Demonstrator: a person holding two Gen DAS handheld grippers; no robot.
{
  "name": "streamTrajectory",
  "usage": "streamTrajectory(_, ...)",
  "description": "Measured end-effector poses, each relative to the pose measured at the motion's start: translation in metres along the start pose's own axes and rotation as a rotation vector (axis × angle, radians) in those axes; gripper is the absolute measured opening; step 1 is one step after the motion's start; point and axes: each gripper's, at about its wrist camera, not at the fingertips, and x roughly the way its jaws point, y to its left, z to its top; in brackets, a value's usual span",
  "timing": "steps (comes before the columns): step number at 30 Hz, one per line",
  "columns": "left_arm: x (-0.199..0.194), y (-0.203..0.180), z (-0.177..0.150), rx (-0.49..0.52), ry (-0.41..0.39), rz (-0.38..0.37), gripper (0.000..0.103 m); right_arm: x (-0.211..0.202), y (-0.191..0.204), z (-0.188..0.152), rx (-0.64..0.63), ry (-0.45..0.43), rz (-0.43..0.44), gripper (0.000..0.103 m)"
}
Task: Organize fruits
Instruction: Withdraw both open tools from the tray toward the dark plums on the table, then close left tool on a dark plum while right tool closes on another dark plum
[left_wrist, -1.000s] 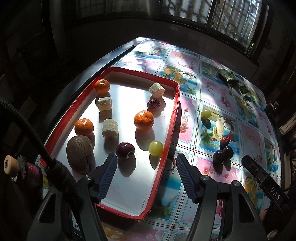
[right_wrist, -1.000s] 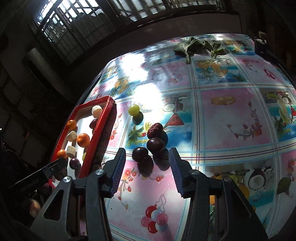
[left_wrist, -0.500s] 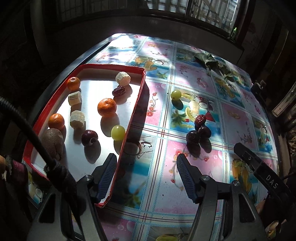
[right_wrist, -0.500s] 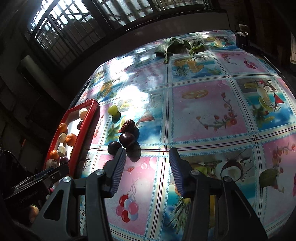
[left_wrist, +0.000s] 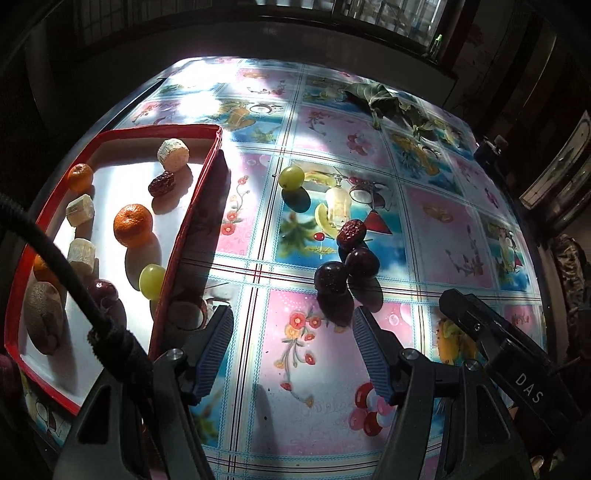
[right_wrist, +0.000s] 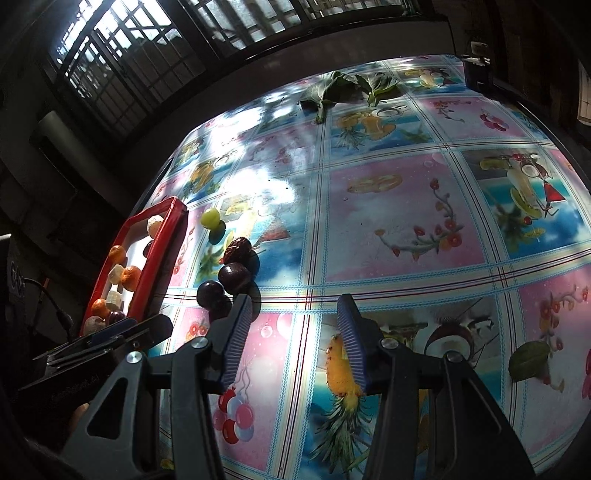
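Left tool (left_wrist: 291, 350): released, nothing between pads, hovering over bench (left_wrist: 436, 229) just right of red tray (left_wrist: 184, 229). Right tool (right_wrist: 293, 338): released, empty. Two dark plums (left_wrist: 347, 271) touching, red date (left_wrist: 351, 232) just beyond, green grape (left_wrist: 291, 177) farther off, all loose on bench. Tray holds oranges (left_wrist: 133, 225), grape, plum, date, kiwi (left_wrist: 42, 317), pale chunks.
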Motion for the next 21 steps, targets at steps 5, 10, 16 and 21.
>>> streamTrajectory(5,0.015,-0.014,0.008,0.038,0.011,-0.013,0.067,0.002,-0.008,0.003,0.017,0.003,-0.001,0.050)
streamTrajectory(10,0.034,-0.018,0.012,0.048,0.035,-0.006,0.066,0.004,-0.013,0.006,0.029,0.002,-0.006,0.050)
streamTrajectory(16,0.040,-0.009,0.013,0.063,0.030,-0.031,0.027,0.015,-0.002,0.008,0.002,0.019,0.015,0.050)
streamTrajectory(21,0.023,-0.002,0.007,0.089,-0.011,0.004,0.019,0.029,0.018,0.009,-0.049,0.043,0.045,0.048)
